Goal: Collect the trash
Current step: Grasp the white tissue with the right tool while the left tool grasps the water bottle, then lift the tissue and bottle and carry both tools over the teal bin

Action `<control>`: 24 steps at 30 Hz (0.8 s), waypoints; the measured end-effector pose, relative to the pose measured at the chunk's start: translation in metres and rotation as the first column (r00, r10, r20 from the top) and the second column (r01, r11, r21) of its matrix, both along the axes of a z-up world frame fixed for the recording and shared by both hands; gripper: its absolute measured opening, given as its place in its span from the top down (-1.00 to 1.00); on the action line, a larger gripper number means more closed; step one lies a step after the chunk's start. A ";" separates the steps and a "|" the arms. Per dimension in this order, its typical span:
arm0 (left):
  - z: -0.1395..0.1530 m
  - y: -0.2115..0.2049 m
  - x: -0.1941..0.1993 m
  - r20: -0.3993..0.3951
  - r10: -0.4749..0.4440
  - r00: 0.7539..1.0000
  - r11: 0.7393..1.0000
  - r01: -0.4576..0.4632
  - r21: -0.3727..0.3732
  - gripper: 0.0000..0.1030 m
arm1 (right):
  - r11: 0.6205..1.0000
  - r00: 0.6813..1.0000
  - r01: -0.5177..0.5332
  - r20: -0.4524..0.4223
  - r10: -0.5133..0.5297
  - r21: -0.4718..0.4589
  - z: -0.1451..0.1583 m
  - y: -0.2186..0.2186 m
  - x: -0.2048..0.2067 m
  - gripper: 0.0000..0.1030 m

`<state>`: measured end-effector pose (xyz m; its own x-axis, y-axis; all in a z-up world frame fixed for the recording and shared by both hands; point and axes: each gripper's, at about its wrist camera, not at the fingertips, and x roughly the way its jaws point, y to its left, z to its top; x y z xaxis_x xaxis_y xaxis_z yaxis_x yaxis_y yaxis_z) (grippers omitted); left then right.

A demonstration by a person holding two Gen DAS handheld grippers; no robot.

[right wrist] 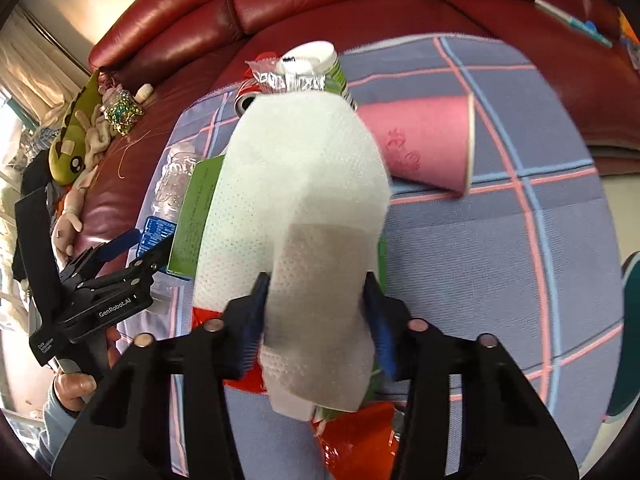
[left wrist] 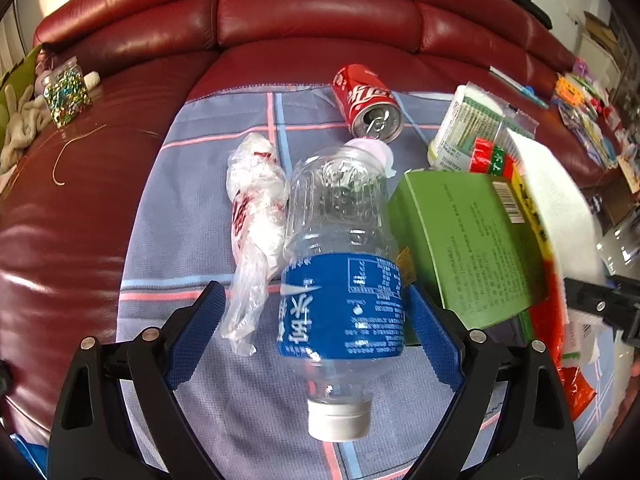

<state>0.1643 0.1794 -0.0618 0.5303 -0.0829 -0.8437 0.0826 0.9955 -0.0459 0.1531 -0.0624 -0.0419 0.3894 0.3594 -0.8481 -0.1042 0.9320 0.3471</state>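
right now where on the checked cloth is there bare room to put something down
Bare cloth lies right of the paper towel and below the pink paper cup. A smaller patch sits left of the crumpled plastic bag, toward the sofa seat. It is crowded around the water bottle, green box and cola can.

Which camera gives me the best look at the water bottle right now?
The left wrist view: the water bottle lies whole between the left gripper's open fingers, cap toward the camera. In the right wrist view only a sliver of it shows, behind the green box and the paper towel.
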 end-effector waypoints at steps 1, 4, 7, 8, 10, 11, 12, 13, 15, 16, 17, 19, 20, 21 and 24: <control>-0.001 -0.001 -0.001 0.001 -0.004 1.000 1.000 0.004 0.007 -0.77 | 1.000 1.000 0.002 0.004 -0.002 0.000 0.002 -0.002 -0.001 0.27; -0.007 -0.002 -0.005 -0.011 -0.020 1.000 0.999 0.021 0.031 -0.77 | 1.000 1.000 0.002 0.000 -0.002 0.012 0.008 -0.010 -0.004 0.28; -0.009 -0.002 -0.001 -0.020 -0.014 1.000 1.000 0.015 0.026 -0.77 | 1.000 1.000 0.002 0.008 -0.002 0.011 0.015 -0.015 -0.005 0.28; -0.008 -0.003 0.000 -0.019 -0.015 1.000 1.000 0.016 0.022 -0.77 | 1.000 1.000 0.003 0.013 -0.004 0.010 0.017 -0.017 -0.006 0.25; -0.009 -0.006 0.003 -0.016 -0.021 1.000 1.000 0.021 0.021 -0.64 | 1.000 1.000 0.012 0.027 -0.012 0.006 0.020 -0.018 -0.005 0.12; -0.010 -0.009 0.004 -0.022 -0.034 0.999 0.999 0.034 0.015 -0.37 | 1.000 0.999 0.017 0.028 -0.017 0.002 0.020 -0.018 -0.005 -0.05; -0.012 -0.011 0.005 -0.035 -0.041 0.999 0.999 0.042 0.013 -0.30 | 1.000 0.999 0.020 0.034 -0.020 -0.005 0.020 -0.018 -0.004 -0.04; -0.013 -0.013 0.005 -0.035 -0.040 0.999 0.999 0.041 0.018 -0.28 | 0.999 0.999 0.014 0.047 -0.012 -0.030 0.019 -0.016 -0.003 0.11; -0.014 -0.016 0.001 -0.027 -0.039 0.999 0.999 0.040 0.032 -0.28 | 0.999 1.000 -0.003 0.030 0.004 -0.036 0.016 -0.014 0.001 0.27; -0.013 -0.016 -0.001 -0.032 -0.040 0.999 0.999 0.041 0.019 -0.28 | 0.999 0.999 -0.005 0.032 0.006 -0.039 0.016 -0.013 0.001 0.52; -0.013 -0.015 -0.004 -0.038 -0.043 0.998 0.999 0.043 -0.005 -0.27 | 0.999 0.999 -0.012 0.041 0.013 -0.040 0.016 -0.011 0.001 0.74; -0.010 -0.012 -0.010 -0.033 -0.031 0.999 0.999 0.030 -0.021 -0.27 | 0.999 0.998 -0.012 0.056 0.015 -0.042 0.020 -0.011 0.000 0.83; -0.008 -0.013 -0.012 -0.030 -0.027 0.999 0.999 0.026 -0.029 -0.27 | 0.999 0.998 -0.010 0.062 0.012 -0.042 0.022 -0.011 0.000 0.87; -0.004 -0.012 -0.016 -0.022 -0.023 0.999 0.999 0.022 -0.038 -0.27 | 0.999 0.997 -0.007 0.072 0.010 -0.042 0.025 -0.013 -0.002 0.87; 0.009 -0.013 -0.026 0.002 -0.025 1.000 0.998 0.025 -0.056 -0.27 | 1.000 0.996 -0.008 0.086 0.010 -0.025 0.033 -0.015 -0.006 0.87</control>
<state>0.1380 0.1666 -0.0530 0.5288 -0.1435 -0.8365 0.1078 0.9890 -0.1015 0.1473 -0.0775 -0.0087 0.4582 0.3425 -0.8202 -0.1408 0.9391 0.3135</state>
